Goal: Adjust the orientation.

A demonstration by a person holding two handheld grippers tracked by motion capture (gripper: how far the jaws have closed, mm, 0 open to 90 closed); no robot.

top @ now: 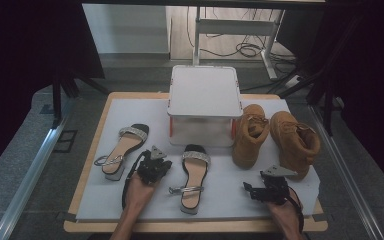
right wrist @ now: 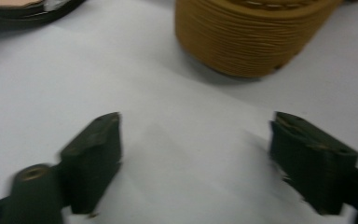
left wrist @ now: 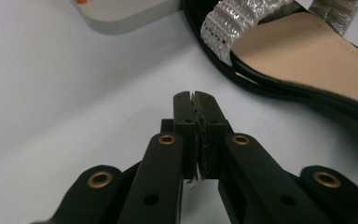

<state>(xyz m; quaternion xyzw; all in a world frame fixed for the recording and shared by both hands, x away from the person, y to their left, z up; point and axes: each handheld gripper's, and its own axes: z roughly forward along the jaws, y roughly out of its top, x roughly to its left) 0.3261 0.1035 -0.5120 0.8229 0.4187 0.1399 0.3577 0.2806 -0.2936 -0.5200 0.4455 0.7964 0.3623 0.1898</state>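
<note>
- The high view is taking in the whole layout: a white box point(top: 204, 102) is sitting at 12 o'clock on the grey mat point(top: 220, 197), 2 tan boots point(top: 275, 137) are standing at about 2 o'clock, and 2 sandals are lying on the near half.
- One sandal point(top: 122, 150) is lying at 9 o'clock; the other sandal point(top: 194, 175) is lying near the centre, toe toward the box.
- The left gripper point(top: 166, 163) is resting between the 2 sandals, just beside the centre one, with the person's hand behind it.
- The right gripper point(top: 246, 189) is sitting at 5 o'clock, near the closer boot but apart from it.
- The left gripper view is giving what the high view cannot: the jaws are pressing flat together with nothing between them, tips over bare mat. The centre sandal's glittery strap point(left wrist: 242, 23) is lying at 1 o'clock from the tips, close but not touching.
- The right gripper view is blurring slightly, yet it is showing the jaws spread wide and holding nothing, bare mat between them. The ribbed toe of a boot point(right wrist: 249, 35) is sitting at 12 o'clock, well clear.
</note>
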